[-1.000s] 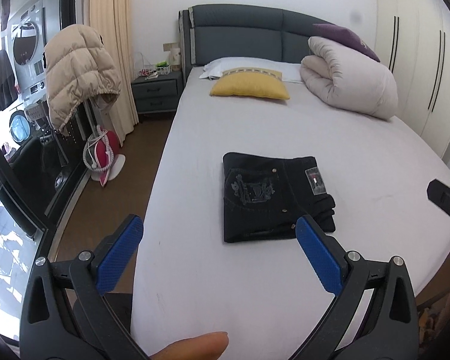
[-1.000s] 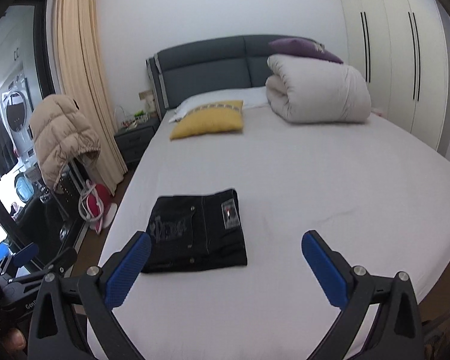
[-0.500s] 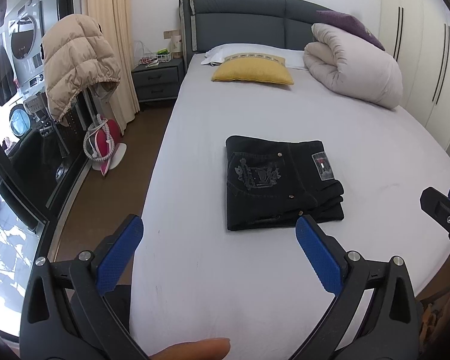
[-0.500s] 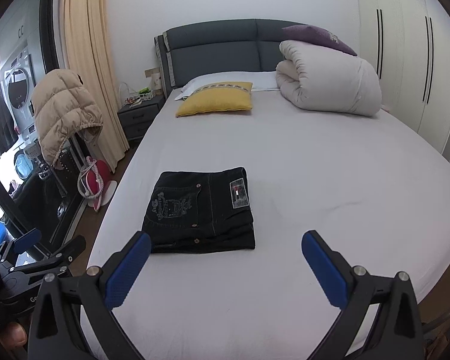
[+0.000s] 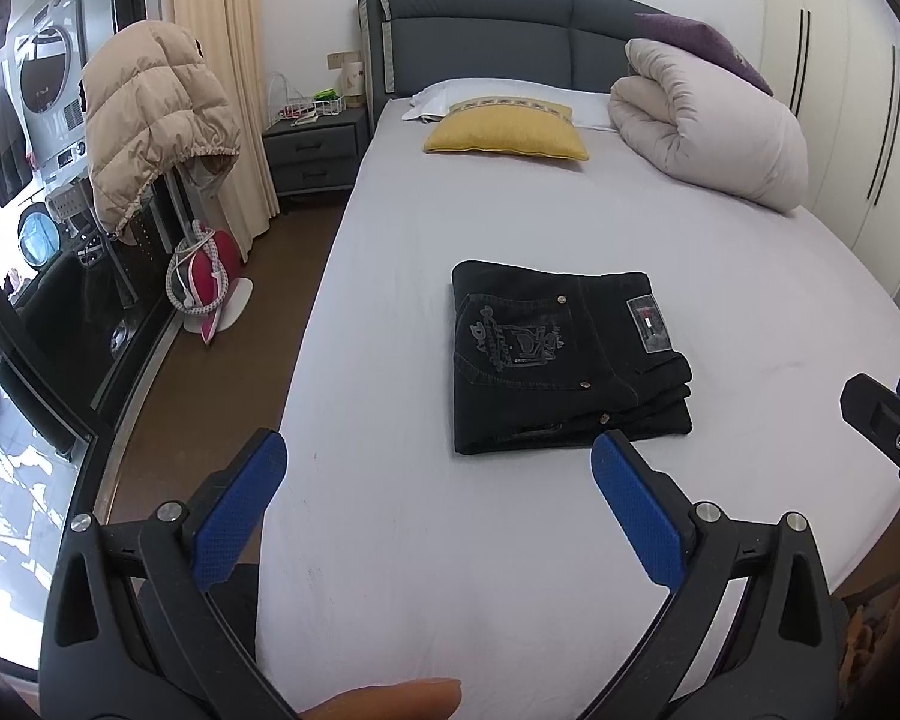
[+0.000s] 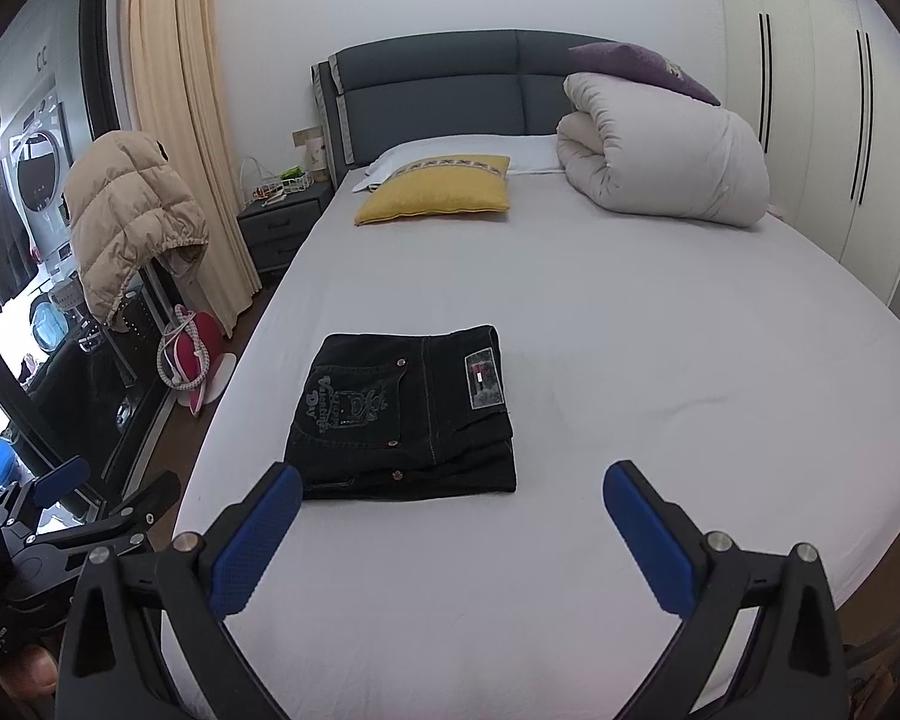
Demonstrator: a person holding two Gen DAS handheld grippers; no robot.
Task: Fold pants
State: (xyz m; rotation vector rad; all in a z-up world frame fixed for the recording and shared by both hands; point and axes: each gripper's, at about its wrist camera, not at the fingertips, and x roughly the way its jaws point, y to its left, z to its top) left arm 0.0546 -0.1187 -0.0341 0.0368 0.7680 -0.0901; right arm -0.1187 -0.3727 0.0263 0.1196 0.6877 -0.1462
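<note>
Black denim: the folded jeans (image 5: 564,360) lie ahead of both pairs of fingers, untouched.

On the bed (image 5: 390,540), the bundle sits just beyond the left gripper (image 5: 438,492), toward its right fingertip; from the right gripper (image 6: 450,516) it lies ahead-left. Both stand wide apart, empty. The fold looks finished.

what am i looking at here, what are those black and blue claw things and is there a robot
No robot: a person holds two hand grippers, each with a fisheye camera looking along its blue-padded fingers. One picture is from the left gripper, the other from the right gripper. Both are open and hold nothing. On the bed lie folded black jeans, a yellow pillow and a rolled white duvet. The right gripper also shows at the left view's right edge.
</note>
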